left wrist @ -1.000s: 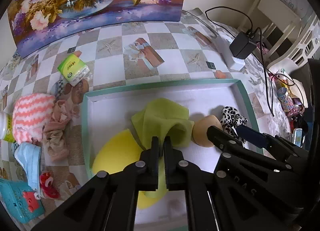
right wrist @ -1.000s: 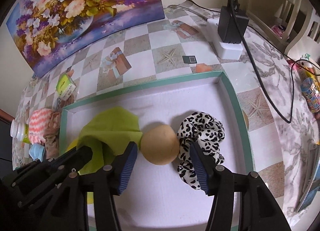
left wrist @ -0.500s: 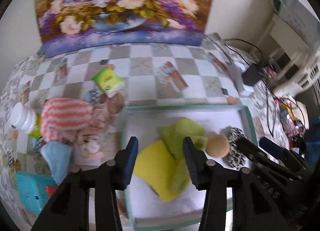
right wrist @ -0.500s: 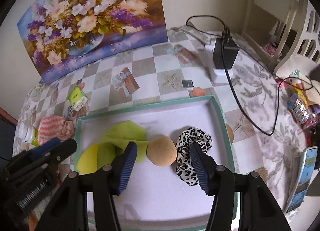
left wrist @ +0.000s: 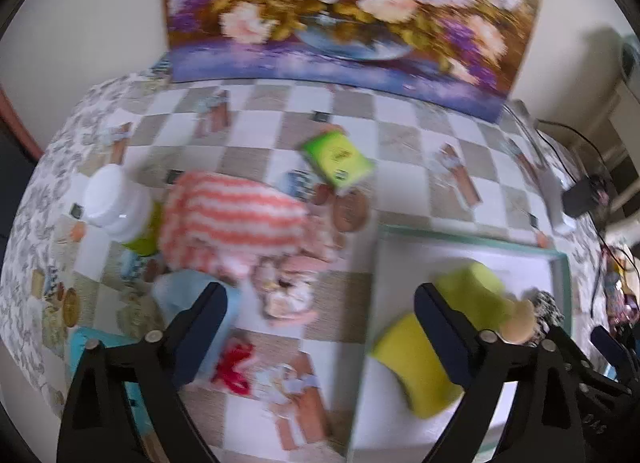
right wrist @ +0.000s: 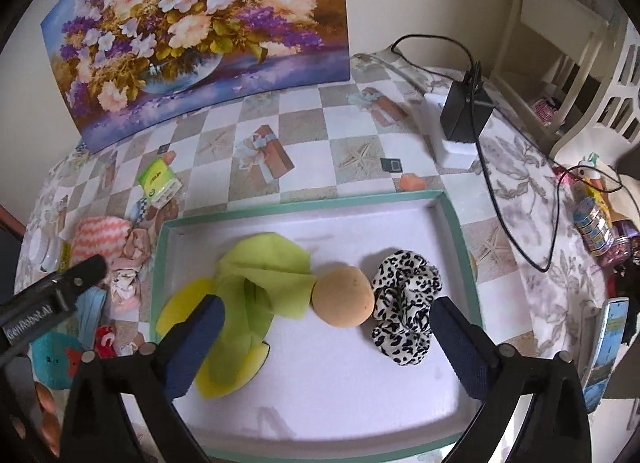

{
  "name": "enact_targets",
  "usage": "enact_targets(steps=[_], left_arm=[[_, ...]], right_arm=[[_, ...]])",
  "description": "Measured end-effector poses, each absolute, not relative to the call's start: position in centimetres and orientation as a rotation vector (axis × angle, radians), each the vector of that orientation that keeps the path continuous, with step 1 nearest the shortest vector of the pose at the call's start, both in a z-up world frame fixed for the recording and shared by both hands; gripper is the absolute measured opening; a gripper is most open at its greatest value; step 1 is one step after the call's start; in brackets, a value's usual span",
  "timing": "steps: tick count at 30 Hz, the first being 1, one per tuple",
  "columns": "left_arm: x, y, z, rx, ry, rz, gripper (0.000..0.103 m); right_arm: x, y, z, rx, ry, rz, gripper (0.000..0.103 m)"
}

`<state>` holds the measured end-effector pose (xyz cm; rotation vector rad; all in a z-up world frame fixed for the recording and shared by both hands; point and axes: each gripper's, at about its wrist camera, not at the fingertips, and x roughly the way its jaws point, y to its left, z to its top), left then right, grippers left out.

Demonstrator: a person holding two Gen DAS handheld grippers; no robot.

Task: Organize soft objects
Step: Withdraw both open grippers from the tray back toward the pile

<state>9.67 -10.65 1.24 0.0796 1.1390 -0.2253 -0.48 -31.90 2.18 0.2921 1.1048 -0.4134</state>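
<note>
Left wrist view: left gripper (left wrist: 318,313) empty, jaws wide, over pink-white striped knit piece (left wrist: 232,223) outside teal-rimmed white tray (right wrist: 456,223). Next: pinch it. Right gripper (right wrist: 326,337) spread, empty.

A home: flower painting (right wrist: 192,35), patterned tablecloth (right wrist: 352,159), white chair (right wrist: 560,43).

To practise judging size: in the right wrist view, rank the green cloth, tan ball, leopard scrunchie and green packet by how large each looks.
1. green cloth
2. leopard scrunchie
3. tan ball, only slightly smaller than the scrunchie
4. green packet, though it lies farther away, so its true size is unsure
</note>
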Motion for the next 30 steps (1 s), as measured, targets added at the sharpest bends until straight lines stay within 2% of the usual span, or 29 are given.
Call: enact_targets(steps=[7,20,30], left_arm=[[10.8,-7.2,1.6,0.027,1.106,-0.175,0.103],[11.5,-2.0,4.4,-0.037,0.961,-0.128,0.103],[12.6,1.1,4.1,-0.056,1.044,-0.122,0.103]], right_arm=[[-0.4,-31.9,1.7,0.31,1.12,-0.405,0.103],[0.5,-29.4,2.8,0.249,1.085,-0.365,0.103],[1.5,-26.7,3.9,0.217,1.04,-0.335,0.103]])
